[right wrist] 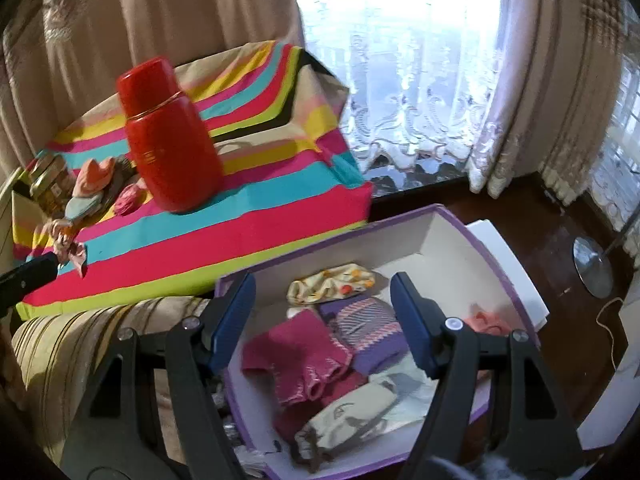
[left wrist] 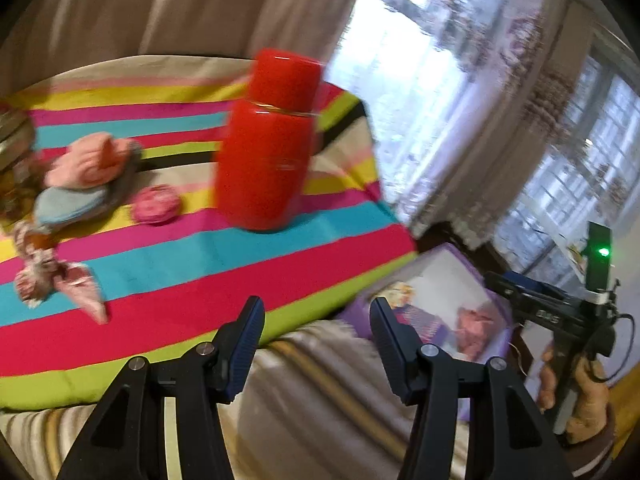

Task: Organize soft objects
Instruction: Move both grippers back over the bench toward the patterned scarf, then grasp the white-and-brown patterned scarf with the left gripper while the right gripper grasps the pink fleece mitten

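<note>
The left gripper (left wrist: 316, 320) has its jaws apart with nothing between them, above the near edge of the striped cloth (left wrist: 192, 280). The right gripper (right wrist: 322, 300) also has its jaws apart and empty, above the purple box (right wrist: 460, 220). The box holds folded soft items: a pink knit (right wrist: 296, 352), a purple striped knit (right wrist: 364, 332), a yellow patterned cloth (right wrist: 332, 282) and a beige piece (right wrist: 352, 412). On the striped cloth, left of the red flask (left wrist: 266, 152), lie a pink item (left wrist: 92, 160), a blue item (left wrist: 68, 206), a small pink roll (left wrist: 156, 204) and a patterned scrunchie (left wrist: 52, 272).
</note>
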`<action>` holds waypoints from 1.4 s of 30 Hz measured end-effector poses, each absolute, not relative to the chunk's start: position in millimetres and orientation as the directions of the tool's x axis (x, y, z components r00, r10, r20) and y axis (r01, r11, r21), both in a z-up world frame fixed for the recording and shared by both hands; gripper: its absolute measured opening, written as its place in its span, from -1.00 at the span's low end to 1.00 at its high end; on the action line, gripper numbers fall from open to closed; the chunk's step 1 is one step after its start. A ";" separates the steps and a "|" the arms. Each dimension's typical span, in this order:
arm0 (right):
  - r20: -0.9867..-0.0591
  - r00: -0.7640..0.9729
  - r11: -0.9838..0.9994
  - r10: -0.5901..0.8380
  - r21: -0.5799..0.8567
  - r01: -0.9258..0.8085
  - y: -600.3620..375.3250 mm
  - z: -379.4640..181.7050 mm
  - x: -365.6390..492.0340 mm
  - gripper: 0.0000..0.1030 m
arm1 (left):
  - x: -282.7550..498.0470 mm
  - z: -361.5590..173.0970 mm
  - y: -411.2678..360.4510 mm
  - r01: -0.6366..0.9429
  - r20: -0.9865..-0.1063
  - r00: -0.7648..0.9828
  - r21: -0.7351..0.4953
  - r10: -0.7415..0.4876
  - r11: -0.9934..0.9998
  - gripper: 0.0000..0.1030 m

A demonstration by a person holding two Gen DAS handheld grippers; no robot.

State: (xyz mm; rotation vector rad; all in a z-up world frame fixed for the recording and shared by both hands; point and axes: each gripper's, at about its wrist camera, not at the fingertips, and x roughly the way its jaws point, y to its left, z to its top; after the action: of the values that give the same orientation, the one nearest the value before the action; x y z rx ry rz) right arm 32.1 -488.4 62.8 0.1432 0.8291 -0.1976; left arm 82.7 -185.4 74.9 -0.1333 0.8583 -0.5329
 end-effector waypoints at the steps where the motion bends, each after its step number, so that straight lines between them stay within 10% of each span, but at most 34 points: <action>1: -0.744 0.659 0.974 -0.112 0.049 0.222 -485.1 62.7 33.1 0.41 | 84.5 72.8 -176.5 0.371 -0.687 0.543 -0.319 -0.482 0.872 0.09; 25: -0.790 0.612 0.999 0.032 0.046 0.008 -389.9 46.6 93.3 0.41 | 149.4 20.4 22.2 -0.133 -0.762 0.597 -0.403 -0.251 0.906 0.09; 42: -0.805 0.578 0.983 0.132 0.031 -0.181 -301.7 42.1 160.5 0.42 | 228.2 -24.9 43.5 -0.193 -0.827 0.535 -0.316 -0.171 0.929 0.09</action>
State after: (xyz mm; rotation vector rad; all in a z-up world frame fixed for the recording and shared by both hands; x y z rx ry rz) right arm 160.5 -301.7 42.1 -0.0567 0.9367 0.1835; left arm 228.2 43.5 -24.9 -0.3965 1.0133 0.0138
